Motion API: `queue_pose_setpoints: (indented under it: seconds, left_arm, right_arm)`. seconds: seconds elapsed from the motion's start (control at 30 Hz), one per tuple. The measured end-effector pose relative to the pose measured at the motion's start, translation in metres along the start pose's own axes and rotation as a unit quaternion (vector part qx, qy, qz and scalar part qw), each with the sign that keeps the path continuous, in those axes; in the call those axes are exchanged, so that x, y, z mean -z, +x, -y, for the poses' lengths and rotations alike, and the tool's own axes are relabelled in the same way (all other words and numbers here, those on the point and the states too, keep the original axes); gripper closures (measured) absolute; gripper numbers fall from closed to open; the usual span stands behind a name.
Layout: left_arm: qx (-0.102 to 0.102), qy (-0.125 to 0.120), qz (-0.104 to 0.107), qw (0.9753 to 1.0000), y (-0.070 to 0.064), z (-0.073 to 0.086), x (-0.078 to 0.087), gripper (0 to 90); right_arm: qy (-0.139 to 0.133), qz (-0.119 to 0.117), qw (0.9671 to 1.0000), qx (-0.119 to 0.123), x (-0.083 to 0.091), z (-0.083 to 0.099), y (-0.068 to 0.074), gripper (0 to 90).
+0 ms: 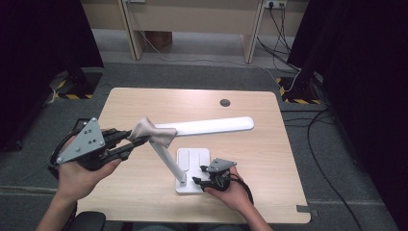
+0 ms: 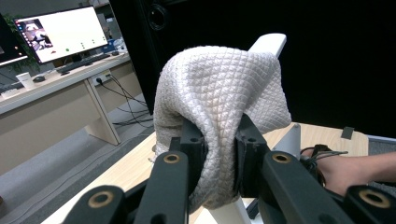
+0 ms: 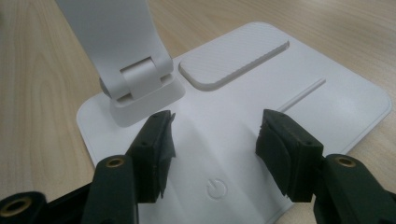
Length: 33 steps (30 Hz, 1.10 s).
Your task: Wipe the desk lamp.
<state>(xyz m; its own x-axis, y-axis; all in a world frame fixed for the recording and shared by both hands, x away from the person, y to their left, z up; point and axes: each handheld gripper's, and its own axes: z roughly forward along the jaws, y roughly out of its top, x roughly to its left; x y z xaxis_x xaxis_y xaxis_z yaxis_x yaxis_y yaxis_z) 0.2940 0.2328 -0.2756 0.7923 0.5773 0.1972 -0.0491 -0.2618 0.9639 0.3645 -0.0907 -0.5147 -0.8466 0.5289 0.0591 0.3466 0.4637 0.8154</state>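
Left gripper [image 2: 218, 140] tight on cloth [image 2: 219, 88]

High view overhead, gripper views close, sharing perhaps lamp [image 1: 192, 144]

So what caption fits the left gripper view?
Left gripper pinching a white cloth against the lamp.

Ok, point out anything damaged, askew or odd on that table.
Nothing stands out. The white desk lamp stands upright on the table, its base flat. The left gripper holds a cloth against the lamp's arm; the right gripper rests open on the base.
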Motion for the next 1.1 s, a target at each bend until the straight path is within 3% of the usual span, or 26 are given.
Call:
queue_pose_setpoints:
  seconds: [0.23, 0.4, 0.53, 0.7, 0.87, 1.1]
  left_arm:
    - [-0.001, -0.004, 0.003, 1.0, -0.004, -0.001, -0.004, 77.1]
    - [0.001, -0.019, -0.009, 0.9998, -0.009, 0.003, -0.007, 77.2]
    - [0.012, -0.041, -0.027, 0.9987, -0.016, 0.008, -0.008, 77.3]
    - [0.016, -0.07, -0.067, 0.9952, -0.028, 0.016, -0.011, 77.3]
    - [0.004, -0.059, -0.063, 0.9963, -0.027, 0.013, -0.011, 77.2]
    - [0.003, -0.049, -0.06, 0.997, -0.027, 0.009, -0.015, 77.2]
  right_arm:
    - [0.0, 0.0, 1.0, 0.0, 0.0, 0.0, 0.0, 44.8]
    - [-0.001, 0.0, 1.0, 0.001, 0.0, 0.0, 0.0, 44.8]
    - [-0.001, -0.001, 1.0, 0.0, 0.0, 0.0, 0.0, 44.8]
    - [-0.001, -0.001, 1.0, 0.001, 0.0, 0.0, 0.0, 44.8]
    - [-0.001, 0.0, 1.0, 0.001, 0.0, 0.0, 0.0, 44.8]
    - [-0.002, -0.001, 1.0, -0.001, 0.0, 0.0, 0.0, 44.8]
